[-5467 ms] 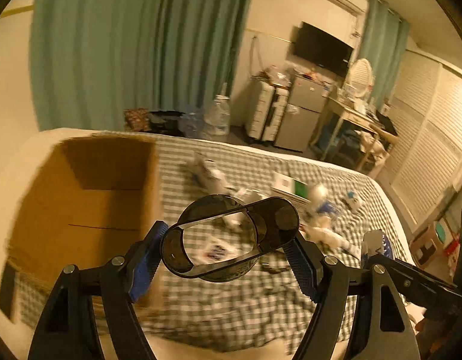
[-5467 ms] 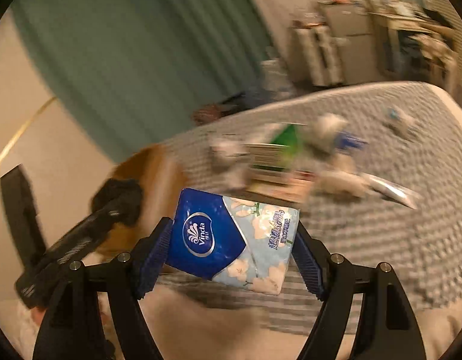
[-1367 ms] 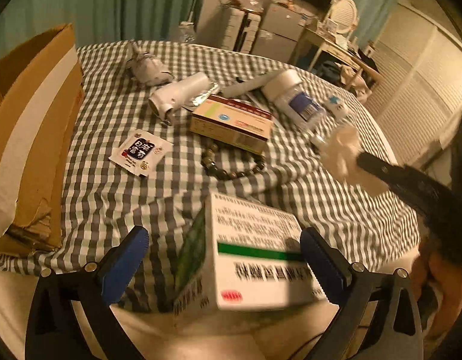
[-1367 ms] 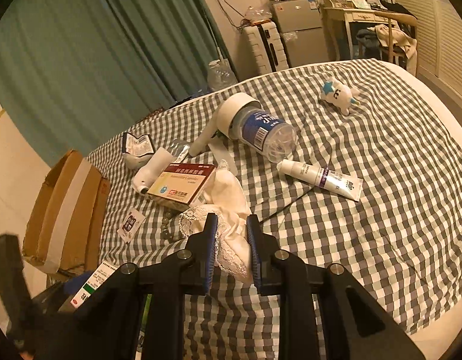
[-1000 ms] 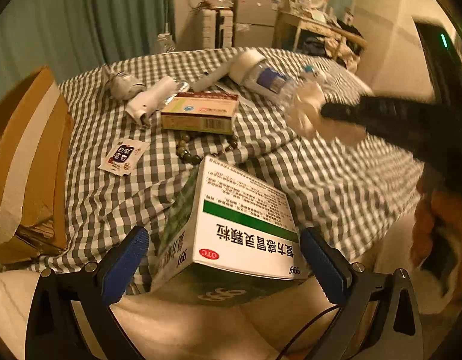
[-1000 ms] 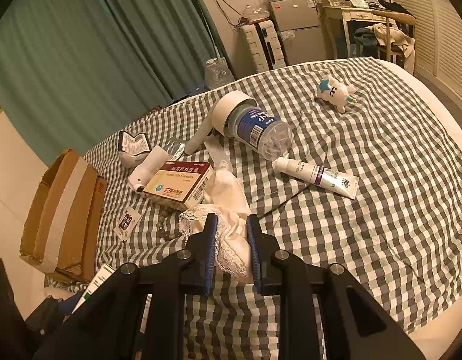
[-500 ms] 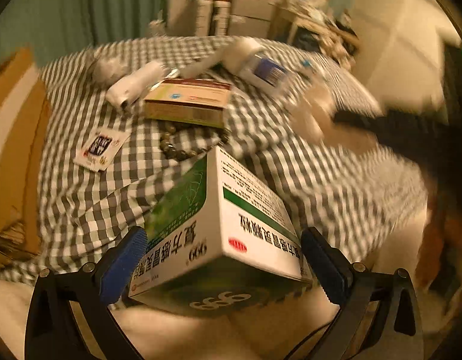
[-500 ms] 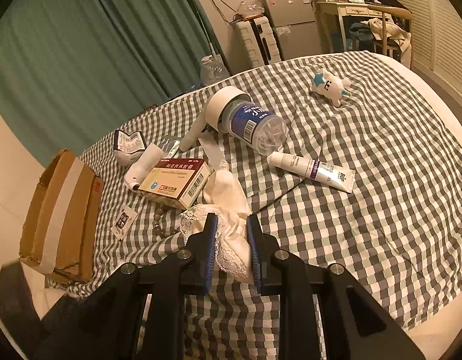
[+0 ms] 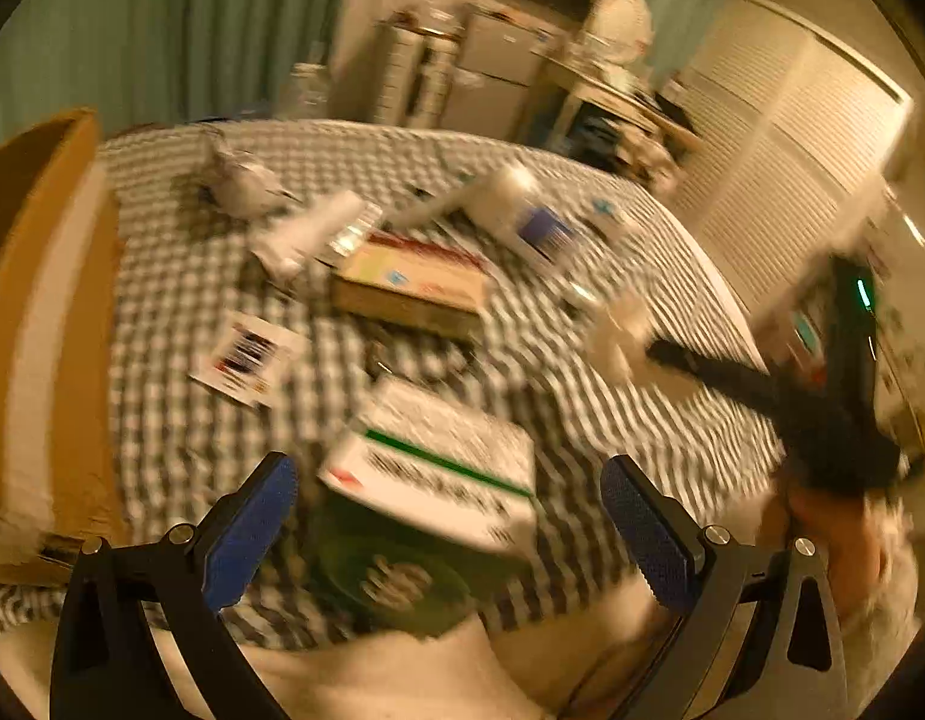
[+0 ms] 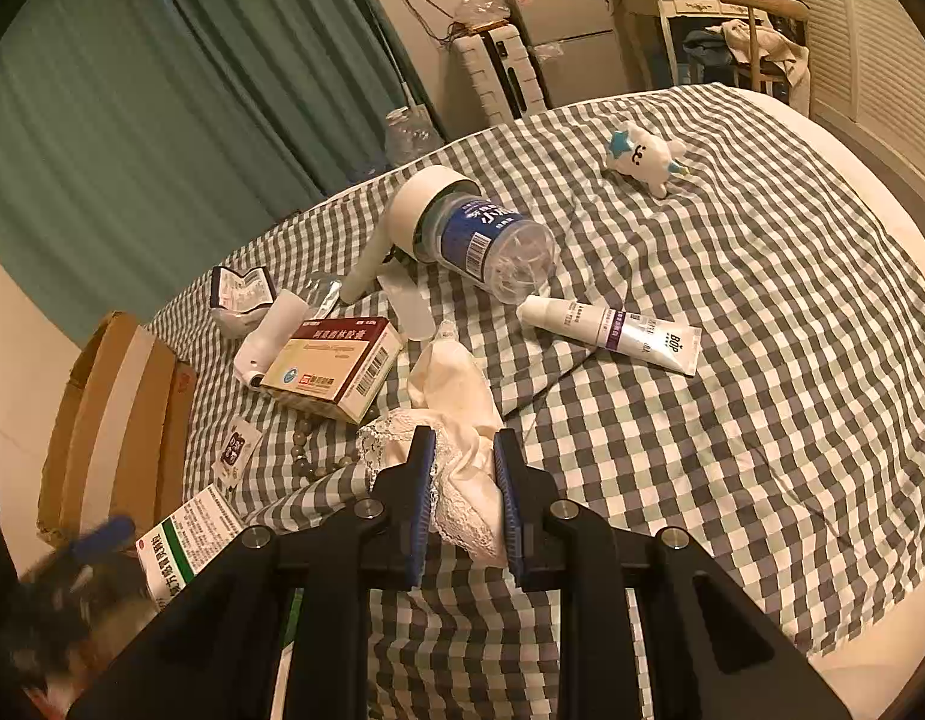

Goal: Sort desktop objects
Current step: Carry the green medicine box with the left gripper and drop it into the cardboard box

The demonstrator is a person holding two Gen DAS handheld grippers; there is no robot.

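A white and green medicine box (image 9: 432, 474) lies tilted at the near edge of the checked table (image 10: 762, 360). It also shows low on the left in the right wrist view as the medicine box (image 10: 186, 540). My left gripper (image 9: 447, 531) stands open around the box, and neither blue pad touches it; this view is blurred. My right gripper (image 10: 462, 498) is shut on a cream cloth with lace trim (image 10: 456, 396), held just above the table. From the left wrist view the right gripper (image 9: 654, 351) reaches in from the right with the cloth (image 9: 618, 336).
An open cardboard box (image 10: 114, 420) stands at the table's left edge. On the table lie a red and white carton (image 10: 336, 366), a blue-labelled bottle (image 10: 480, 240), a tube (image 10: 612, 333), a plush toy (image 10: 642, 159), a bead bracelet (image 10: 312, 459) and a sachet (image 10: 237, 450).
The white and green box filled the gap between the left pads before; now it sits lower and clear of both. The left view has swung and blurred. The right gripper keeps the cloth, almost still.
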